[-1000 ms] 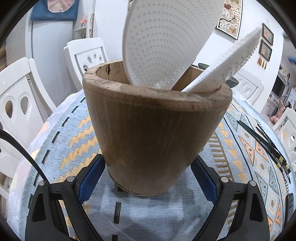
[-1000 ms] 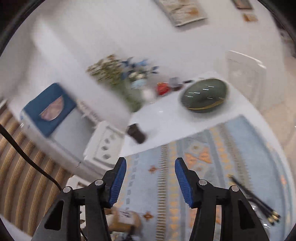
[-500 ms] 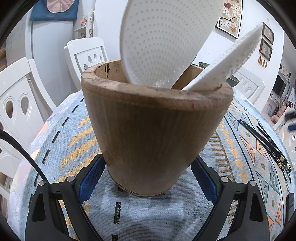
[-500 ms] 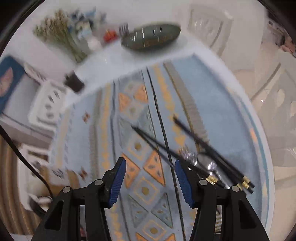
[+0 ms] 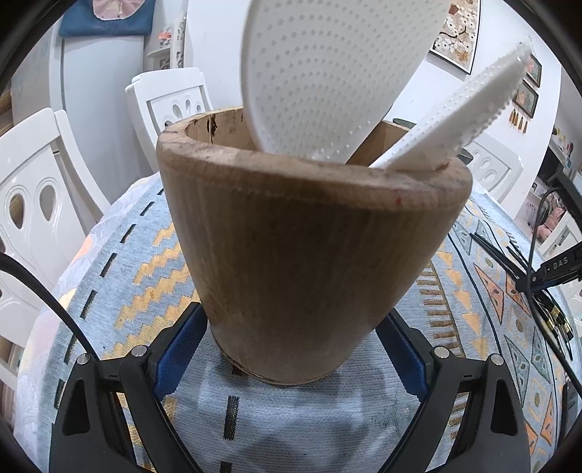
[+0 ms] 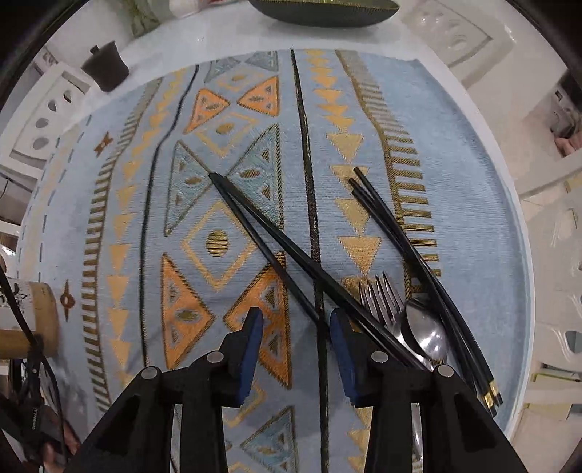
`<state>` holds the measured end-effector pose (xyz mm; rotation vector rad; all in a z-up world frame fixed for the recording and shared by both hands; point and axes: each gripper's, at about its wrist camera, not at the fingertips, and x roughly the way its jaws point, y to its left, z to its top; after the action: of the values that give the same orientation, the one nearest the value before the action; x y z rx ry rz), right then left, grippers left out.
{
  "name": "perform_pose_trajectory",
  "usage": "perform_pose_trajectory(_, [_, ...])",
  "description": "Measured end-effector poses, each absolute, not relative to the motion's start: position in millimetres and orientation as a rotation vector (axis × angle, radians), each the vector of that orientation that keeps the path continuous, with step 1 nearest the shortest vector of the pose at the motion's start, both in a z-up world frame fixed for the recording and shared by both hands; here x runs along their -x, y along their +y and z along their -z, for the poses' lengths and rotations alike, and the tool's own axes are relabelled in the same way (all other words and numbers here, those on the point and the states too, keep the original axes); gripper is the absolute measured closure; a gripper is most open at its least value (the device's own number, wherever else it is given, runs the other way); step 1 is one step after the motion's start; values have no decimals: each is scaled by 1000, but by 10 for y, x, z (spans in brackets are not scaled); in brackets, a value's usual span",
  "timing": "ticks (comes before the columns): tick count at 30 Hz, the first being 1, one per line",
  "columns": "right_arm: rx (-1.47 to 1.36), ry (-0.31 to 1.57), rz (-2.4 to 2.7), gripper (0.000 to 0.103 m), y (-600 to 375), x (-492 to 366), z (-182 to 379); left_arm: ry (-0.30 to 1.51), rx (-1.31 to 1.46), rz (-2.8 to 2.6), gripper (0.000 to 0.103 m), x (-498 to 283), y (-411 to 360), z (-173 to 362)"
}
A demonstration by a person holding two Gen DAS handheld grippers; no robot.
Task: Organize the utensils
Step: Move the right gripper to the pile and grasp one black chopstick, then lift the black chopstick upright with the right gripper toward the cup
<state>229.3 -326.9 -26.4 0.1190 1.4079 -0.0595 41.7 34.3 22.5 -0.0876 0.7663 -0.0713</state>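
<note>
A tall wooden holder (image 5: 313, 247) stands on the patterned cloth with my left gripper (image 5: 291, 327) shut on its base. Two white dotted rice paddles (image 5: 327, 72) (image 5: 462, 116) stick out of it. My right gripper (image 6: 295, 327) points down at the cloth and its jaws have just been closing. One black chopstick (image 6: 254, 225) of a crossed pair runs between the blue pads, which do not press on it. To the right lie another chopstick pair (image 6: 396, 233), a fork (image 6: 382, 294) and a spoon (image 6: 425, 331). The right gripper's body (image 5: 556, 269) shows at the left wrist view's right edge.
A dark oval bowl (image 6: 323, 11) and a small dark cup (image 6: 105, 69) stand on the bare white tabletop beyond the cloth. White chairs (image 5: 32, 203) ring the round table. The cloth's right edge (image 6: 520, 233) lies just past the cutlery.
My right gripper has dropped toward the table and tipped to face straight down, its jaws narrower around a chopstick. It now shows at the left wrist view's edge. The left gripper has not moved.
</note>
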Motion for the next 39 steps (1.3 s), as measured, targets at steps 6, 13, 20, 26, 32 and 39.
perform_pose_trajectory(6, [-124,1442,55,70,-3318,-2342,315,771,85,70,10,-442,340,-218])
perform_pose_trajectory(13, [-341,1536,21,95,-3403,-2343,309,772,83,70,10,-445,348,-214])
perform_pose_trajectory(20, [-415,1578,7,96,-3324,-2274,378,772,85,71,10,-451,350,-213])
perform_pose_trajectory(26, [-298,1626,8,91,-3136,-2432,390,774,84,73,10,-454,357,-207])
perform_pose_trajectory(32, [-167,1529,30,97,-2896,-2397,312,773,86,72,10,-456,353,-207])
perform_pose_trajectory(39, [-164,1399,-100,98,-2546,-2214,-49,773,85,73,10,-455,358,-203])
